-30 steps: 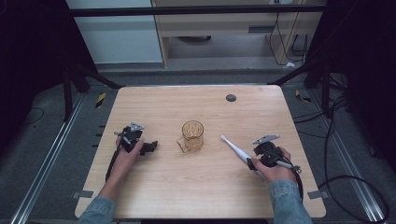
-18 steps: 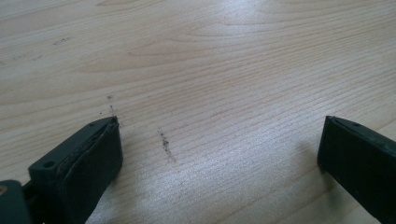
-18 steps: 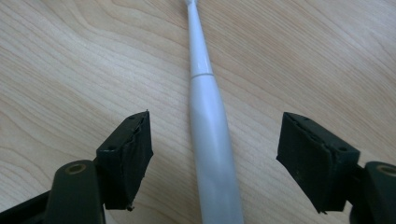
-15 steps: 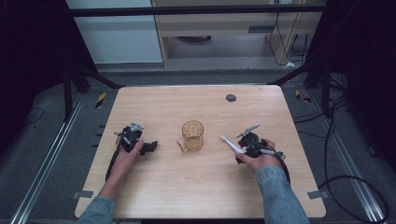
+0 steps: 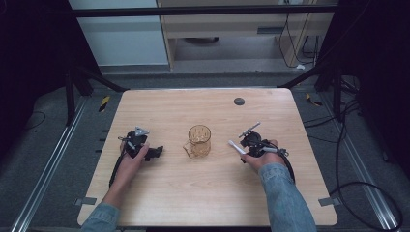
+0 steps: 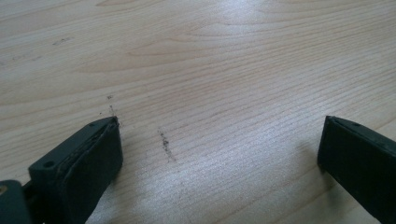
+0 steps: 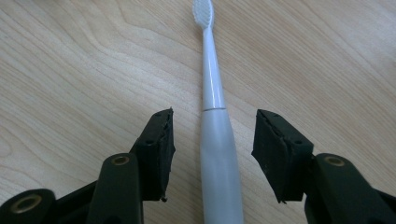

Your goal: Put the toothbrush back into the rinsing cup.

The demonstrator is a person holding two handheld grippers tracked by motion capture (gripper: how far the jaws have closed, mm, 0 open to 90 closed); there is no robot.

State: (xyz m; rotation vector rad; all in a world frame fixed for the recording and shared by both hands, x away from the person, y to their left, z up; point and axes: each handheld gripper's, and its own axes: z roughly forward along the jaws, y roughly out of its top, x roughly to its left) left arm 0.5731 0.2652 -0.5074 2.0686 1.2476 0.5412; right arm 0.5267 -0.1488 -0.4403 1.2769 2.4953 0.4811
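An amber glass mug [image 5: 198,140] stood near the middle of the wooden surface [image 5: 203,203]. At its 3 o'clock the right claw [image 5: 240,145] sat low, jaws spread to either side of a white toothbrush [image 7: 212,116] lying flat, neither pad touching the handle; its bristle head pointed away from the claw. At the mug's 9 o'clock, well apart, the left claw [image 5: 155,152] rested with jaws wide over bare wood
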